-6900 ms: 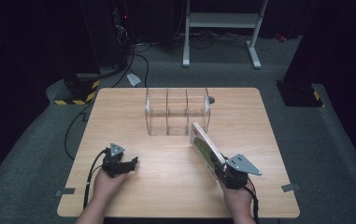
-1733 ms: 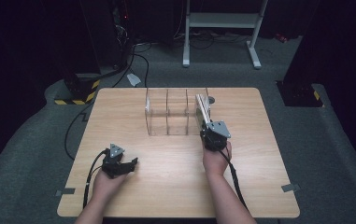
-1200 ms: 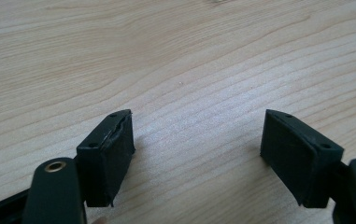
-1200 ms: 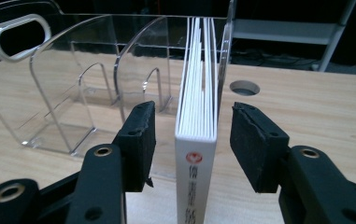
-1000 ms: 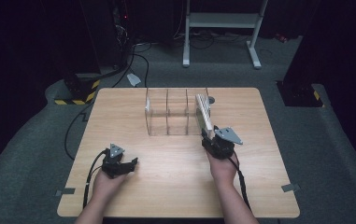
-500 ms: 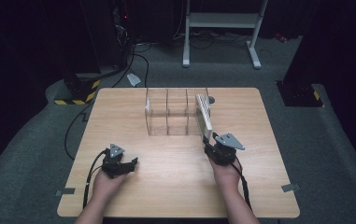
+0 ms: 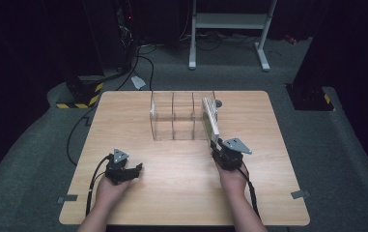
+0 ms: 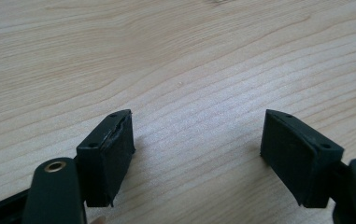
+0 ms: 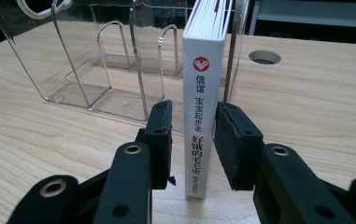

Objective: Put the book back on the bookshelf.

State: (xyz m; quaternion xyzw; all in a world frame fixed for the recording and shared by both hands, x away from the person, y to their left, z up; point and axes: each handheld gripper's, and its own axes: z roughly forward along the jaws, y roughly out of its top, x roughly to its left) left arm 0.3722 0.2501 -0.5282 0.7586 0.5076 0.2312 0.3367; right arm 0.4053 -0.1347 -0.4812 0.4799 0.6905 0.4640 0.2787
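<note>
A white book (image 9: 203, 116) with red and black print on its spine stands upright in the right-hand compartment of a clear acrylic rack (image 9: 96, 65). In the high view the book (image 7: 210, 121) leans out of the rack (image 7: 176, 118) toward me. My right gripper (image 9: 193, 121) has just been closing, and the spine stands between its jaws. A thin gap shows beside the left pad (image 9: 164, 135). From above, the right gripper (image 7: 219, 147) sits just in front of the rack. My left gripper (image 8: 196, 135) rests open on bare wood at the front left (image 7: 135, 169).
The wooden table (image 7: 278, 159) has a round cable hole (image 9: 264, 57) behind the rack on the right. The rack's other two compartments hold nothing. Cables, a striped box (image 7: 77, 94) and a white stand (image 7: 230, 21) lie on the dark floor beyond.
The right gripper carried the book from the table's front right into the rack, then drew back a little toward me. The left hand has stayed put.
</note>
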